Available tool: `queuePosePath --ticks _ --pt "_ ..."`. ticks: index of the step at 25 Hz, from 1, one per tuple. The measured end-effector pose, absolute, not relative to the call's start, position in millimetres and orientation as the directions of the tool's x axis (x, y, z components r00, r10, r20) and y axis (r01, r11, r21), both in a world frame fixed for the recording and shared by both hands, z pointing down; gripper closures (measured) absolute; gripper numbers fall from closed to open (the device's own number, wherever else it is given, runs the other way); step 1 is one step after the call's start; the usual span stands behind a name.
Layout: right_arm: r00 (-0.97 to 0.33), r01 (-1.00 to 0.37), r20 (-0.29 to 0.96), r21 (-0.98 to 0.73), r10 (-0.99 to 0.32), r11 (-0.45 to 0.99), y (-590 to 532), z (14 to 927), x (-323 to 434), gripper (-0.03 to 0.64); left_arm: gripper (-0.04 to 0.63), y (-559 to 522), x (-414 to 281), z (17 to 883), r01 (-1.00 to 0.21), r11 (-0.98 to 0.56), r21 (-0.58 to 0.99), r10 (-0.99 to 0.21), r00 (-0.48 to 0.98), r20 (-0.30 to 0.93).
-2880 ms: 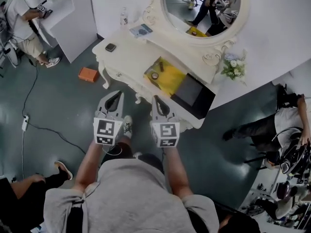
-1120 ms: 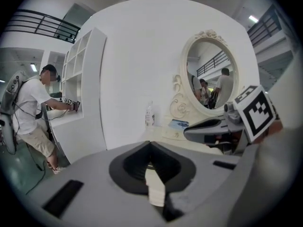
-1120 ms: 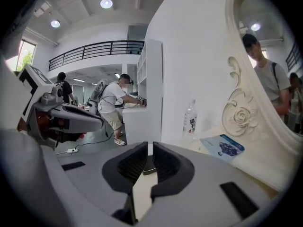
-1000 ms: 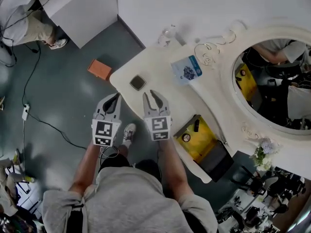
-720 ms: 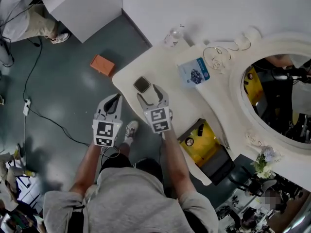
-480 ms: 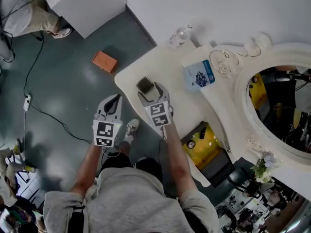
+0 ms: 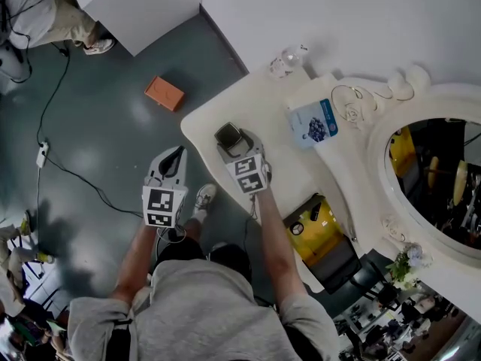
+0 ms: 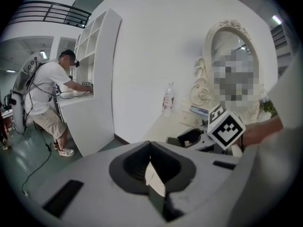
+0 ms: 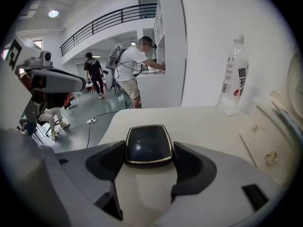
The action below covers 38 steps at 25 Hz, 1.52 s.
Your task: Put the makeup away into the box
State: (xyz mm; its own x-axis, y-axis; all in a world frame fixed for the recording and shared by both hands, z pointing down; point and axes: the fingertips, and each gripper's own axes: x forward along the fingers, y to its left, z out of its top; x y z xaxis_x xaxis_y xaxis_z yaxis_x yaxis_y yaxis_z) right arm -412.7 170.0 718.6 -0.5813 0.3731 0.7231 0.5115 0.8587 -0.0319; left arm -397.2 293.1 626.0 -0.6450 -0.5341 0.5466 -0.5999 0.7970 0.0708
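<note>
**Head view.** A white surface (image 7: pixel 264 145) with a curved edge carries the task's things. A dark square compact (image 7: pixel 225 133) lies near the left edge of the surface, close to its rounded corner. The right gripper (image 7: pixel 230 138) reaches over that edge, and its body covers the near side of the compact. The left gripper (image 7: pixel 173 155) hangs off the surface, over the grey floor (image 7: pixel 98 134) beside its left edge. A yellow box (image 7: pixel 319 230) with a black part (image 7: pixel 343 256) sits at the near edge of the surface, well apart from the compact. Its contents are too small to name, and the person's right forearm (image 7: pixel 264 232) lies just beside its left end. A bare stretch of surface runs from the compact back to a clear bottle (image 7: pixel 285 60) at the far edge and a blue packet (image 7: pixel 313 122). The oval mirror (image 7: pixel 436 179) is cut off by the picture's right side. An orange block (image 7: pixel 164 93) lies on the floor, apart from the surface.

**Right gripper view.** The fingers (image 9: pixel 193 167) of the right gripper (image 9: pixel 148 151) pinch the compact (image 9: pixel 148 145) at its two sides, and the compact's underside is hidden. The bottle (image 9: pixel 233 79) stands upright at the far right of the surface (image 9: pixel 199 124).

**Left gripper view.** The left gripper (image 8: pixel 152 176) has its fingers pressed together with nothing between them. Past them only a far strip of the surface (image 8: pixel 173 126) shows, and the rest lies behind the gripper's grey body.
</note>
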Motion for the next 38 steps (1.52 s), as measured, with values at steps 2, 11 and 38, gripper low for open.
queuePosePath --ticks 2,11,38 --pt "-0.582 0.506 0.726 -0.029 0.366 0.862 169.3 719.9 -412.0 0.285 0.591 292.1 -398.6 625.1 -0.602 0.795 0.072 -0.537 -0.645 0.543" --pt "-0.646 0.456 0.683 -0.013 0.341 0.89 163.8 686.4 -410.9 0.288 0.591 278.1 -406.1 606.9 -0.644 0.762 0.062 -0.578 -0.634 0.514" --pt "-0.842 -0.103 0.527 0.059 -0.119 0.993 -23.1 559.3 -226.9 0.288 0.592 66.7 -292.5 519.0 -0.929 0.371 0.019 -0.865 -0.338 0.37"
